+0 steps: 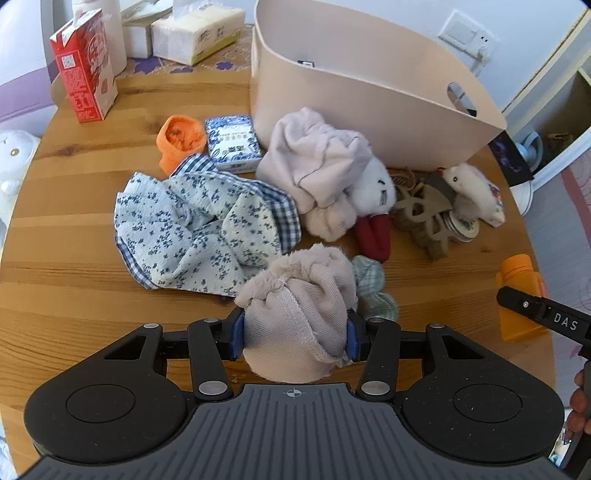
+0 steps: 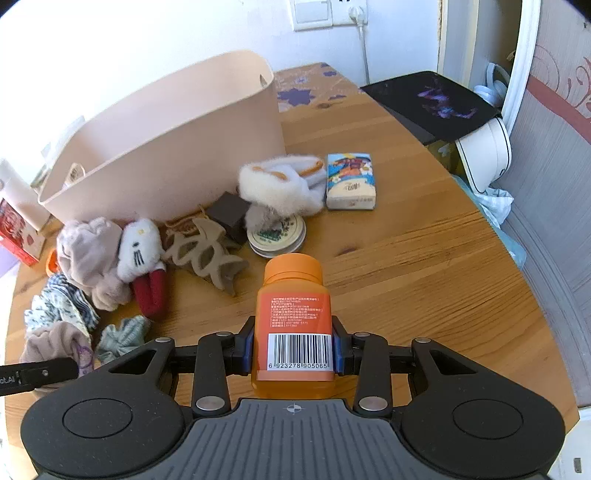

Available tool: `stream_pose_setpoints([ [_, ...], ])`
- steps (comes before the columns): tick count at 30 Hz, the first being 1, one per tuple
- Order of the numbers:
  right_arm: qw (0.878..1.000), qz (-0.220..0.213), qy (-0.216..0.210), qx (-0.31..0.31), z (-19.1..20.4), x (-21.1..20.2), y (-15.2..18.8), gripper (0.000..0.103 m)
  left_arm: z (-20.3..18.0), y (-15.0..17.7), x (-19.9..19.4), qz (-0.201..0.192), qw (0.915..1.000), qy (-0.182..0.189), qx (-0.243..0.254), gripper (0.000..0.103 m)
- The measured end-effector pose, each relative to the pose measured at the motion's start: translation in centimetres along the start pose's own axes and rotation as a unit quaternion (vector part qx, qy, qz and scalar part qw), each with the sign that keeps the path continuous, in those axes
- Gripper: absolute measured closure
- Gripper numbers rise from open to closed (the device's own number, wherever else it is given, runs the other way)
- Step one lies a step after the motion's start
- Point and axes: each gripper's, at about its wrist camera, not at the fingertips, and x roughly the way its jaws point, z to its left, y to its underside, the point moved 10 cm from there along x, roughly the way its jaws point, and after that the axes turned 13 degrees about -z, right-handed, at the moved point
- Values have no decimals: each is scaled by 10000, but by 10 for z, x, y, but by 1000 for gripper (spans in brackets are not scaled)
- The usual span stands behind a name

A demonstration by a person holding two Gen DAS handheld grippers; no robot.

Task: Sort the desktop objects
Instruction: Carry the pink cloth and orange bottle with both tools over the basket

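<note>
My left gripper (image 1: 295,334) is shut on a beige fleece-lined sock (image 1: 295,314) near the table's front edge. My right gripper (image 2: 293,352) is shut on an orange pill bottle (image 2: 293,306), which also shows in the left wrist view (image 1: 519,295). The beige basket (image 1: 369,92) stands at the back; it shows in the right wrist view (image 2: 166,140) too. In front of it lie a blue floral cloth (image 1: 199,229), a pinkish garment (image 1: 317,162), a white plush sock with red toes (image 1: 373,206), an orange sock (image 1: 181,140) and a blue tissue pack (image 1: 231,142).
A red carton (image 1: 85,70) and tissue packs (image 1: 195,33) stand at the back left. A beige hair claw (image 2: 207,254), a round tin (image 2: 277,236), a fluffy white item (image 2: 280,184), a colourful tissue pack (image 2: 351,181) and a green scrunchie (image 2: 122,336) lie on the wooden table (image 2: 424,258).
</note>
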Motion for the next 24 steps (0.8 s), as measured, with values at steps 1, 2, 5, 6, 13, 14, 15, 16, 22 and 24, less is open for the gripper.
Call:
stream_pose_setpoints([
  [1, 10000, -28, -8, 16, 0, -2, -1, 68, -1, 0, -1, -6, 10000, 6, 9, 54],
  [2, 10000, -53, -21, 31, -1, -4, -2, 68, -2, -1, -2, -14, 10000, 16, 7, 54],
  [5, 9999, -121, -49, 74, -2, -10, -6, 68, -3, -2, -5, -54, 10000, 46, -24, 55],
  [6, 9998, -146, -54, 89, -2, -12, -7, 68, -4, -2, -7, -71, 9999, 60, -48, 55],
  [13, 9990, -318, -145, 294, -4, -23, -19, 68, -7, -13, -19, -235, 9995, 160, -162, 55],
  [14, 9988, -342, -161, 303, -4, -25, -21, 68, -7, -15, -20, -272, 9993, 165, -187, 55],
  [15, 9987, -366, -181, 313, -3, -26, -24, 68, -7, -18, -22, -309, 9991, 172, -216, 55],
  [16, 9985, -393, -203, 319, -2, -27, -26, 68, -6, -21, -24, -350, 9989, 178, -246, 55],
  [22, 9974, -580, -327, 267, 6, -32, -47, 68, -9, -47, -34, -626, 9974, 246, -264, 55],
  [24, 9969, -656, -362, 227, 10, -32, -56, 68, -9, -57, -36, -725, 9966, 264, -286, 55],
])
